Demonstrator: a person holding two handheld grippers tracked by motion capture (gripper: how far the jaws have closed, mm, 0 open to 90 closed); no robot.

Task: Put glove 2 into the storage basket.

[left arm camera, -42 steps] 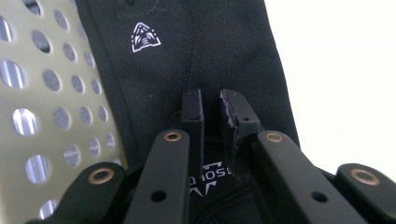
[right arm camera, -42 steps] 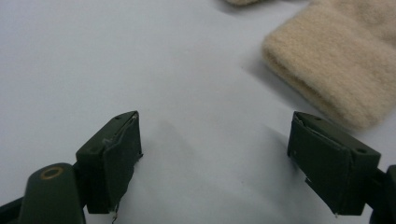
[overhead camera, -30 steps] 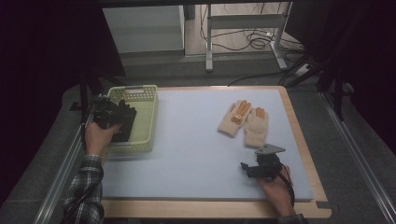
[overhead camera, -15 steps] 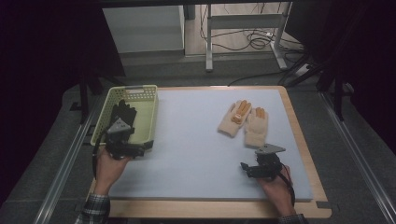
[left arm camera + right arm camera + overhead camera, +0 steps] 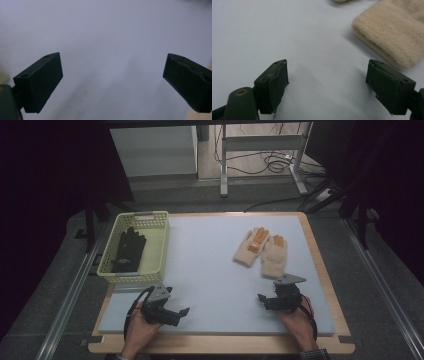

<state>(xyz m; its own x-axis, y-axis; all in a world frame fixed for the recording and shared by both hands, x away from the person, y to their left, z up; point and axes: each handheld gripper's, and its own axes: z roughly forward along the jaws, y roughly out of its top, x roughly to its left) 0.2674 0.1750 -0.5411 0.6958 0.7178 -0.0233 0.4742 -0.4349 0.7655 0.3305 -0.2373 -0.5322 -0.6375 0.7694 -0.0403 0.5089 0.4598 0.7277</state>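
A black glove [image 5: 128, 252] lies inside the pale yellow basket [image 5: 163, 245] at the table's left. Two tan gloves with orange patches [image 5: 262, 251] lie side by side on the pale mat [image 5: 210, 270] at the right. My left gripper [image 5: 184, 311] [image 5: 112, 75] is low over the mat's front left, below the basket. Its jaws have just been opening and stand open with nothing between them. My right gripper [image 5: 261, 297] [image 5: 327, 82] is open and empty just in front of the tan gloves, with one glove's cuff [image 5: 392, 35] beyond its jaws.
The mat lies on a wooden board [image 5: 220, 343] with a raised rim. Metal rails [image 5: 65, 305] run along both sides of the table. A table frame and cables [image 5: 270, 165] stand on the floor behind.
My left gripper let go of the black glove in the basket and drew back toward the front edge, sinking to the mat. The right gripper kept still.
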